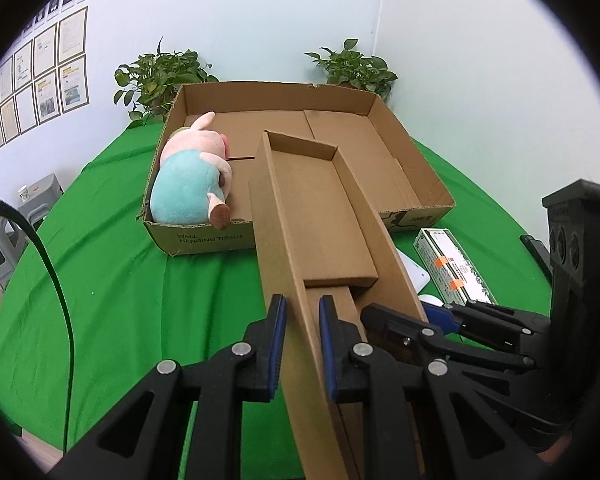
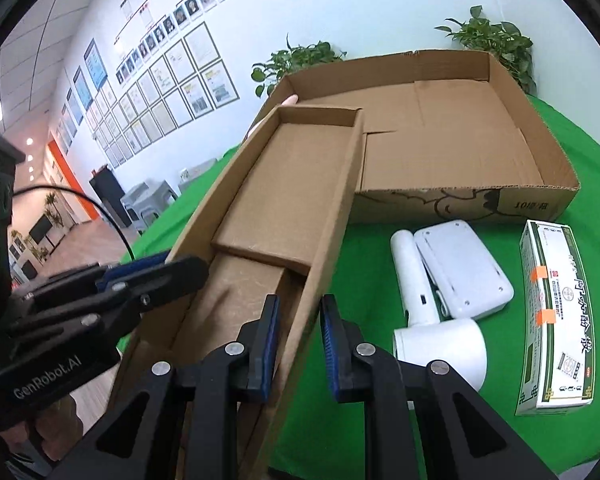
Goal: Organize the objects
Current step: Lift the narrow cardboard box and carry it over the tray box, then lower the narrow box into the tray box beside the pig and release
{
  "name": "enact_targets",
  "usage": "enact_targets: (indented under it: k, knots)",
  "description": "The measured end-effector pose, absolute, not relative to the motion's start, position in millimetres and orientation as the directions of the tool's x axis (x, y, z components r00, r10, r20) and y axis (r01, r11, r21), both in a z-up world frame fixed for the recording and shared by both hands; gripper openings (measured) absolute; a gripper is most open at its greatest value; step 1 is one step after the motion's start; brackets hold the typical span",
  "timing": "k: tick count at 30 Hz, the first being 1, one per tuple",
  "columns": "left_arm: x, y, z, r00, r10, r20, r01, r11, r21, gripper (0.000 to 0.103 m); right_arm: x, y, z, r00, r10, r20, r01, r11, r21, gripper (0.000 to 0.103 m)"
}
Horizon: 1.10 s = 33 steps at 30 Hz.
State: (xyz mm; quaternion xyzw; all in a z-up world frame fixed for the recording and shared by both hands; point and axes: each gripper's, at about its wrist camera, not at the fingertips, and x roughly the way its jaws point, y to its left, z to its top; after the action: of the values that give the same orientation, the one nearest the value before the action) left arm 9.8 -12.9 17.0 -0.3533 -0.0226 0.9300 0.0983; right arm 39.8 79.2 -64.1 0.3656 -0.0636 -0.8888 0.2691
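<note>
In the left wrist view, the left gripper (image 1: 302, 346) is seen with its blue-padded fingers set on either side of the left wall of a long narrow cardboard box (image 1: 320, 216); the gap is narrow, but whether the pads press the wall cannot be told. The box is held tilted, its far end reaching over the front wall of a large open cardboard tray (image 1: 416, 168) on the green tablecloth (image 1: 112, 280). A plush pig (image 1: 192, 178) in a light blue garment is lying inside the tray against its left wall. The right gripper (image 1: 440, 320) is seen at the box's right wall. A white and green carton (image 1: 452, 266) lies on the cloth right of the box.

In the right wrist view, the right gripper (image 2: 299, 350) is placed astride the right wall of the same box (image 2: 284, 196), fingers close on both sides; firm contact cannot be confirmed. The left gripper (image 2: 156, 276) is seen at the opposite wall. On the cloth (image 2: 500, 320), a white hair dryer (image 2: 432, 320) and a white flat device (image 2: 460, 268) lie touching, with the carton (image 2: 556, 316) further right. The tray (image 2: 460, 136) stands behind them.
</note>
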Motion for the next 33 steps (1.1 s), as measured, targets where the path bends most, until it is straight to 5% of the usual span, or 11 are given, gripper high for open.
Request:
enact_targets:
  k: [16,23,33]
  knots:
    - [-64,-4,66,-0.822,0.258,-0.507,-0.234,-0.966,-0.113,0.016,-14,90,-5,-0.712,-0.442,-0.546,0.388,-0.895,0.219,0.016]
    - [-113,-9,75,-0.834,0.233,-0.5,-0.202,-0.972,-0.116,0.015,-60,87,21,-0.753,-0.41,-0.515,0.373,-0.91,0.181,0.015]
    - [-191,-20,58,-0.821,0.155,-0.55,-0.126,-0.988,-0.089,0.014,-182,68,5,-0.68,-0.42,-0.601,0.4,-0.9,0.176,0.014]
